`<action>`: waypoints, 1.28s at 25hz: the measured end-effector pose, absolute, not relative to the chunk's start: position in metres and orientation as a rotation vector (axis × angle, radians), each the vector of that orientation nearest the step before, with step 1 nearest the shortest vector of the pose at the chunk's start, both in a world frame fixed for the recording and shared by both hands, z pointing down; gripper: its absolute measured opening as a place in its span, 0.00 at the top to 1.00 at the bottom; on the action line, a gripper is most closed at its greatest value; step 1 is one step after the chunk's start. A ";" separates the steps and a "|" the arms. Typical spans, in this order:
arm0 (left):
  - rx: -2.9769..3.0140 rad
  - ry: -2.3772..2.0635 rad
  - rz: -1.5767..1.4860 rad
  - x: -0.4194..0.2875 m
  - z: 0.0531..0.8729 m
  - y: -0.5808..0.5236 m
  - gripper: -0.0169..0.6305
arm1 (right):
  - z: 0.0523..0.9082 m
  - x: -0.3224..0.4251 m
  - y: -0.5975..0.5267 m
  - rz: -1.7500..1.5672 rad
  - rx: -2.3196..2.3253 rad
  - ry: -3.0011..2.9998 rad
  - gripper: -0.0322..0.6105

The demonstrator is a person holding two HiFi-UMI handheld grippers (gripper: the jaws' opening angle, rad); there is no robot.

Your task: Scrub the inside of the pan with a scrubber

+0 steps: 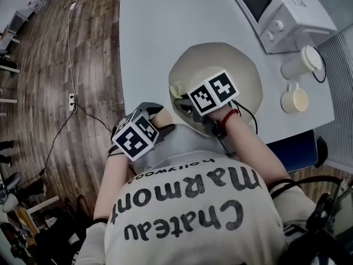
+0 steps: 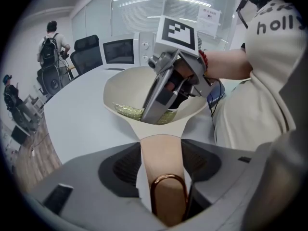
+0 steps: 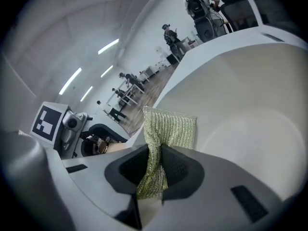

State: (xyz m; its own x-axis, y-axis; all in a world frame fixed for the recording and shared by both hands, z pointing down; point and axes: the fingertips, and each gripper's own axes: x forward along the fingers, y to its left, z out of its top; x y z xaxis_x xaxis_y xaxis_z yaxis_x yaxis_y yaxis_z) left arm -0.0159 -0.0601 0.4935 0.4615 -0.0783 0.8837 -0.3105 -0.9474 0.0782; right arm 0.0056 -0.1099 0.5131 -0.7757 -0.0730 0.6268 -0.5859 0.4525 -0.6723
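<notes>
Now, in the head view, we find the cream pan (image 1: 226,57) sitting on the pale table (image 1: 154,32), centre-right of the frame, close to the table's lower edge. The left gripper (image 2: 162,165) is clamped on the pan's handle (image 2: 161,146). In the left gripper view the handle runs up the middle of the frame between both dark pads, with its copper-coloured loop (image 2: 167,191) at bottom centre. The right gripper (image 3: 155,163) pinches the scrubber (image 3: 169,124), a green-gold mesh pad. Its jaws stand narrow, squeezing the lower part of the mesh, and the rest stands free above them at mid-frame. In the left gripper view we see the right gripper reaching down into the pan from the upper right, with the scrubber lying against the inner surface at the lower left of the bowl. Elsewhere on the table, at the right of the head view: a white microwave (image 1: 281,10) upper right, a lidded cup (image 1: 300,64) below it, and a mug (image 1: 294,99) lower still. Wooden floor (image 1: 94,65) fills the left of that frame
</notes>
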 end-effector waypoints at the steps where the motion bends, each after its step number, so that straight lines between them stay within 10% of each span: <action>1: 2.486 -0.334 1.480 -0.016 0.494 -0.060 0.56 | 0.516 0.006 -0.111 1.316 0.560 -2.173 0.84; 32: 2.491 -0.385 1.255 -0.018 0.502 -0.039 0.57 | 0.555 0.032 -0.118 0.910 0.759 -1.901 0.85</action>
